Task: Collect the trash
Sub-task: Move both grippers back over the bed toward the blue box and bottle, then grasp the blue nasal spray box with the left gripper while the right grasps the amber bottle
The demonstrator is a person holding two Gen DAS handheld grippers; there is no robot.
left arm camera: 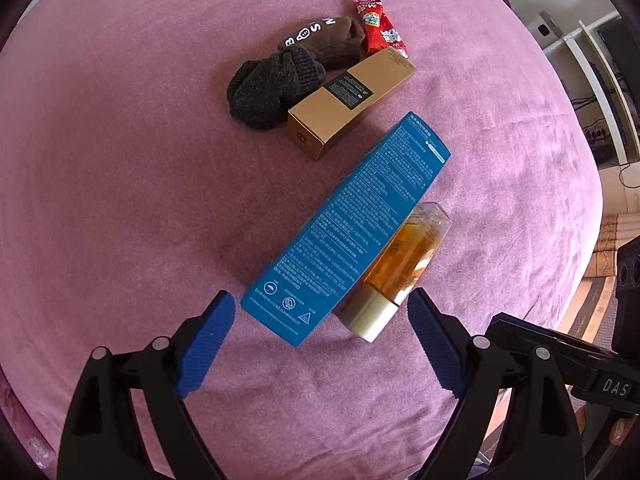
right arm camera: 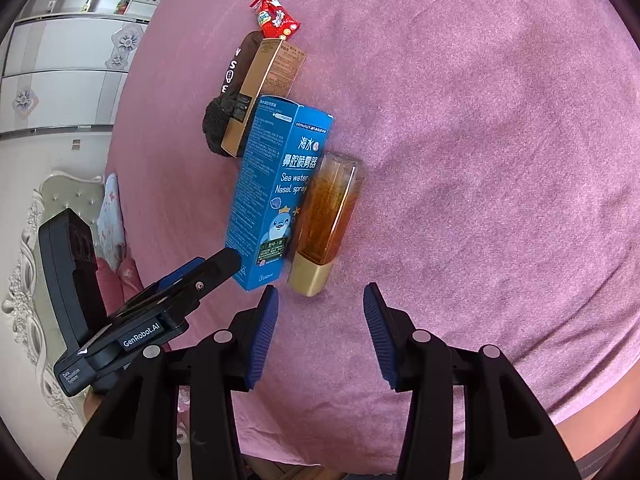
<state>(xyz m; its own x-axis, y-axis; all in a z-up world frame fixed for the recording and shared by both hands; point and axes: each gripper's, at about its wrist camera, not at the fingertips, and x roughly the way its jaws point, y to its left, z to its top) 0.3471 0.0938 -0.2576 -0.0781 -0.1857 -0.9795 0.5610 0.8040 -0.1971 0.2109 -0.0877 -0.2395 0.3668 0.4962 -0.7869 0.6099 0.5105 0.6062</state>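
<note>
A blue nasal-spray box (left arm camera: 344, 232) (right arm camera: 276, 188) lies on the pink bed cover, with an amber bottle with a gold cap (left arm camera: 400, 268) (right arm camera: 326, 220) beside it. Beyond them lie a gold box (left arm camera: 348, 100) (right arm camera: 260, 92), dark socks (left arm camera: 272, 84) (right arm camera: 218, 120) and a red snack wrapper (left arm camera: 378, 26) (right arm camera: 276, 16). My left gripper (left arm camera: 320, 312) is open, with the near ends of the blue box and the bottle cap between its fingers. My right gripper (right arm camera: 320, 300) is open just short of the bottle's cap. The left gripper's finger also shows in the right wrist view (right arm camera: 208, 272).
The pink cover (left arm camera: 120, 160) (right arm camera: 500, 140) spans a bed. White shelving and cables (left arm camera: 592, 92) stand past its right edge. A white wardrobe (right arm camera: 60, 72) and an ornate headboard (right arm camera: 36, 240) lie to the left in the right wrist view.
</note>
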